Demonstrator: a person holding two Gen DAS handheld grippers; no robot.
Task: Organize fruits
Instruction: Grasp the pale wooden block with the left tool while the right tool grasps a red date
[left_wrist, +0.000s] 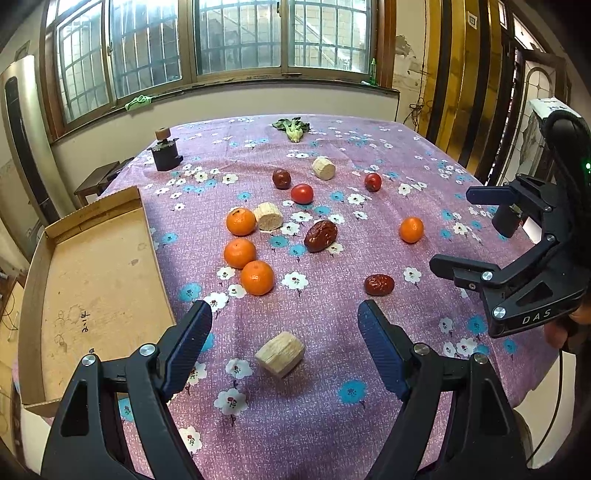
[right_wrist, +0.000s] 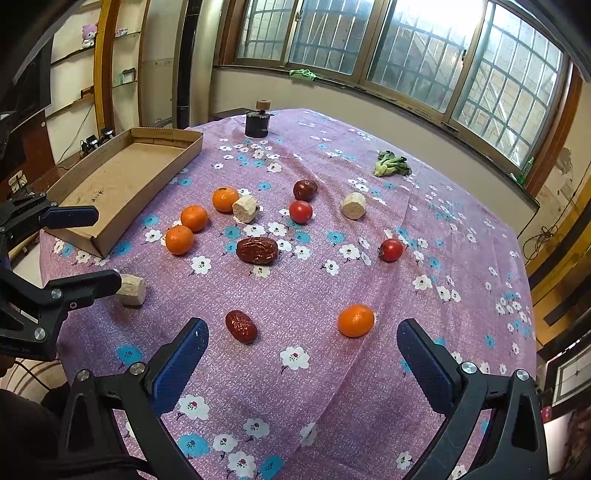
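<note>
Several tangerines lie on the purple flowered tablecloth: three in a cluster and a lone one. Two tomatoes, red dates and pale sugarcane pieces are scattered among them. My left gripper is open and empty just above the near sugarcane piece. My right gripper is open and empty, near a small date and the lone tangerine. Each gripper shows in the other's view.
An empty cardboard tray sits at the table's left edge; it also shows in the right wrist view. A dark small grinder-like object and a green leafy vegetable lie at the far side. Windows stand behind the table.
</note>
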